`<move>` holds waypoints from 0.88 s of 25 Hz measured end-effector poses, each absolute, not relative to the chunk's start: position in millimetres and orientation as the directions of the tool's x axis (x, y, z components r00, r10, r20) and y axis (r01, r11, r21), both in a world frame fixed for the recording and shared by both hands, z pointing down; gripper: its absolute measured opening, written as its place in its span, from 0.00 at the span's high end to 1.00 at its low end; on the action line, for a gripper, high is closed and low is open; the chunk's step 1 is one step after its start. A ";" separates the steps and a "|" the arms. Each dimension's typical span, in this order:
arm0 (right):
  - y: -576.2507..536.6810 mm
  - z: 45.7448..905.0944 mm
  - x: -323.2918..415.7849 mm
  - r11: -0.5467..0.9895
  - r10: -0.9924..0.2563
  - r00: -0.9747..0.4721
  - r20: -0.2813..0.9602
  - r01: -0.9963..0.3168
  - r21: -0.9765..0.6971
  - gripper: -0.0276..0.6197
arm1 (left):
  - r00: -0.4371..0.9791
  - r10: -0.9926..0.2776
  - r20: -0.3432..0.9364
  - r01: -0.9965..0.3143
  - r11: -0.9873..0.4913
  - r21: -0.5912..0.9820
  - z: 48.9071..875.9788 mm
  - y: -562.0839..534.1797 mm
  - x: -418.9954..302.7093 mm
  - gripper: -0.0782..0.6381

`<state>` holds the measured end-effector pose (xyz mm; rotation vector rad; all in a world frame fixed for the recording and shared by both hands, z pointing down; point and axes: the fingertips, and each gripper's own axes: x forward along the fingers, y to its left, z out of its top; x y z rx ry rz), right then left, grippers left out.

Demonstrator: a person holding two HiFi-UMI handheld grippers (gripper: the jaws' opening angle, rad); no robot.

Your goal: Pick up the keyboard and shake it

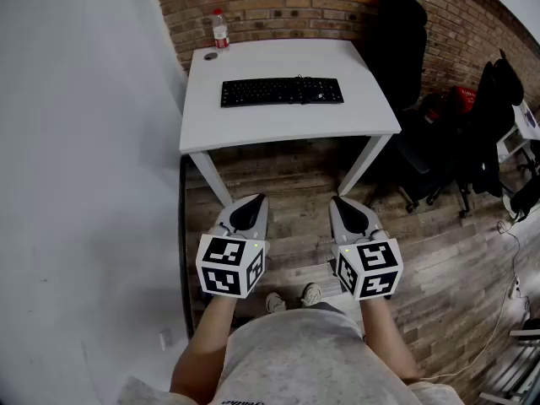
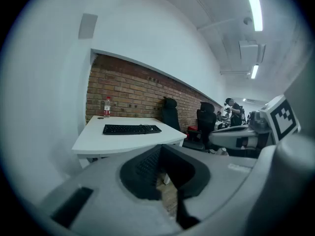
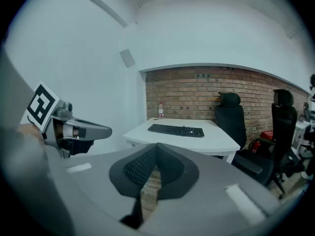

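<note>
Grey shirt [image 1: 295, 357] of the person fills the bottom of the head view, with two shoes [image 1: 289, 299] just past it. Left gripper [image 1: 253, 201] and right gripper [image 1: 337, 202] are held side by side, short of the white table [image 1: 287, 126] and over the wooden floor [image 1: 287, 184]. Both point toward the table, tilted slightly down. Each gripper's jaws are closed tip to tip and hold nothing.

Black keyboard [image 1: 282, 91] lies flat at the middle of the table, long side parallel to the table's near edge, well apart from both grippers. Clear water bottle [image 1: 219, 29] with a red cap stands upright at the table's far left corner. A small dark round object [image 1: 210, 55] lies just beside the bottle. Black office chair [image 1: 396, 40] stands at the table's far right, against the brick wall [image 1: 278, 2].
</note>
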<state>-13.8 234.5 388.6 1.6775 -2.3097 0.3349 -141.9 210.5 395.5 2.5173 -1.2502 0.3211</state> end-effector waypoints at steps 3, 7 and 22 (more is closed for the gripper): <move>230.2 389.9 -14.3 0.298 -0.891 -0.290 0.350 -0.954 -0.033 0.94 | 0.597 -0.730 0.332 -0.800 -0.574 0.176 395.1 205.2 -141.9 0.90; 225.4 392.7 -15.4 0.292 -0.894 -0.289 0.342 -0.955 -0.046 0.94 | 0.604 -0.722 0.336 -0.794 -0.583 0.174 398.4 199.6 -140.9 0.90; 185.2 399.2 -10.6 0.278 -0.898 -0.275 0.343 -0.960 -0.042 0.94 | 0.605 -0.712 0.356 -0.792 -0.585 0.176 408.1 155.7 -138.9 0.90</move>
